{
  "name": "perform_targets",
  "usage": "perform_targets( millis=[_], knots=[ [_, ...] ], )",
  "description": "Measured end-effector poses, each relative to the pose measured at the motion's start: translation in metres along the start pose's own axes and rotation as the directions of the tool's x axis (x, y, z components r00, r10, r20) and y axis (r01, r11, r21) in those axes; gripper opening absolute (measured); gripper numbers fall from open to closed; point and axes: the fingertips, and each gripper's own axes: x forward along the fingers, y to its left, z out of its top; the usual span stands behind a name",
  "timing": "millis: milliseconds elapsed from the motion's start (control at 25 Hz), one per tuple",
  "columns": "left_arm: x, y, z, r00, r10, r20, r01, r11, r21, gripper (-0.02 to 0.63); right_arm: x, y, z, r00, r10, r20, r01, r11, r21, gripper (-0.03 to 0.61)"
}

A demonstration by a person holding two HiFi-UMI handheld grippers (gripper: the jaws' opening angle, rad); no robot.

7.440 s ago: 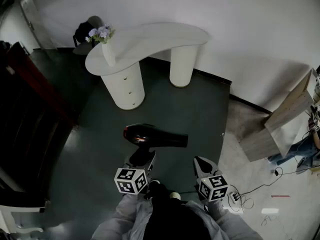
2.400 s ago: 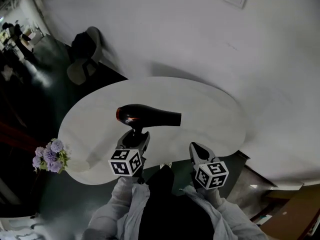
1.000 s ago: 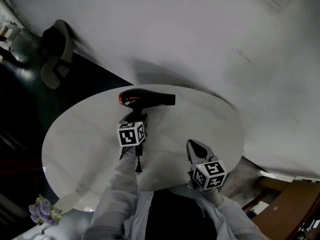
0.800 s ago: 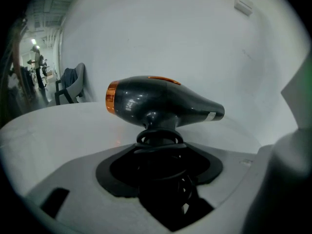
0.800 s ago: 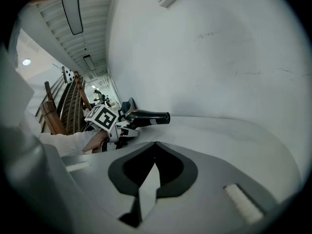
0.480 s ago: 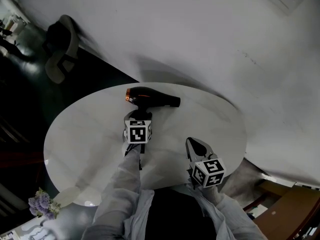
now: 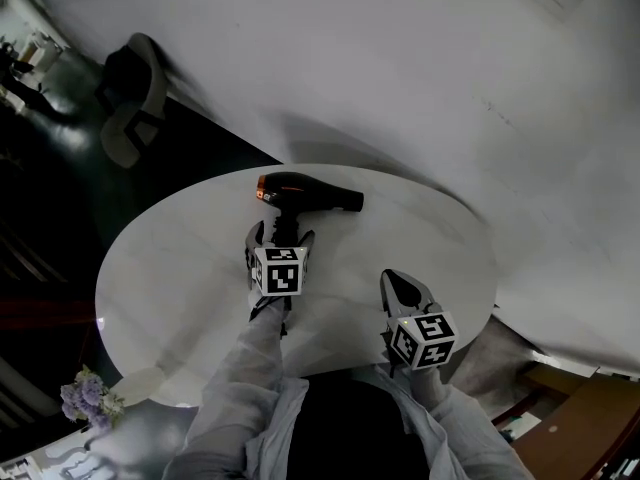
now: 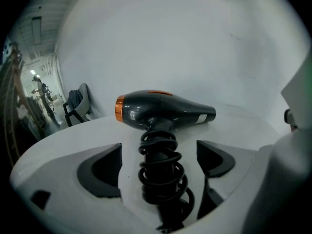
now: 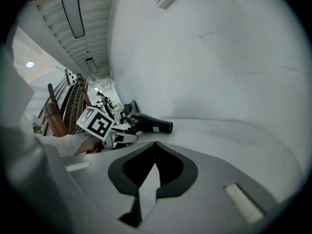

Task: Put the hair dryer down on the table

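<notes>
At the far left, off the tabletop (image 7: 180, 278), a chair (image 7: 130, 83) stands on the dark floor and a bunch of flowers (image 7: 85, 400) shows by the near edge; neither bears on the job.

Moving right, the left gripper (image 7: 281, 236) points down at the tabletop, and its fingers (image 8: 100, 172) have just been opening. They now stand wide apart, with a clear gap on each side of the handle that lies between them, so they hold nothing. The hair dryer (image 7: 305, 192) lies on its side towards the far edge of the tabletop. Its barrel runs across the view, the orange-ringed end to the left, and its handle points back at the gripper. Its cord (image 8: 161, 177) is wound in loose coils round the handle.

Further right and well apart, the right gripper (image 7: 397, 283) hovers over the near part of the tabletop, its fingers (image 9: 139, 167) pressed together on nothing.

The put-down looks done, so the risk lies in the withdrawal. Those coils bulge out from the handle, and a finger drawn back crookedly could catch a loop and drag the dryer along or spin it. The barrel is round, so a knock could probably roll it. Since it sits near the far edge, a forward nudge might push it off. A straight pull back along the handle, fingers kept wide, seems safest.
</notes>
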Motion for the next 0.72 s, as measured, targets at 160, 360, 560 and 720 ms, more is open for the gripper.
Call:
perform_targets(
  millis=[160,360,560,720],
  knots=[
    [-0.025,-0.002,-0.001,0.999,-0.042,0.025,0.043,0.999,-0.014,0.503,-0.006,0.002,0.006,0.999,-0.005,0.033,0.005,1.0,-0.005,0.011],
    [-0.064,-0.015,0.002,0.984,-0.159,0.078,0.165,0.983,-0.083,0.472,-0.018,0.013,0.006,0.998,-0.006,0.055,0.007,1.0,-0.012,0.011],
    [-0.115,-0.027,0.004,0.954,-0.247,0.167,0.27,0.954,-0.129,0.395,-0.032,0.032,0.001,0.997,0.015,0.07,-0.013,1.0,-0.02,0.011],
    [-0.155,-0.031,-0.004,0.931,-0.276,0.239,0.318,0.934,-0.16,0.331,-0.046,0.049,-0.005,0.996,0.039,0.082,-0.037,0.999,-0.027,0.011]
  ],
)
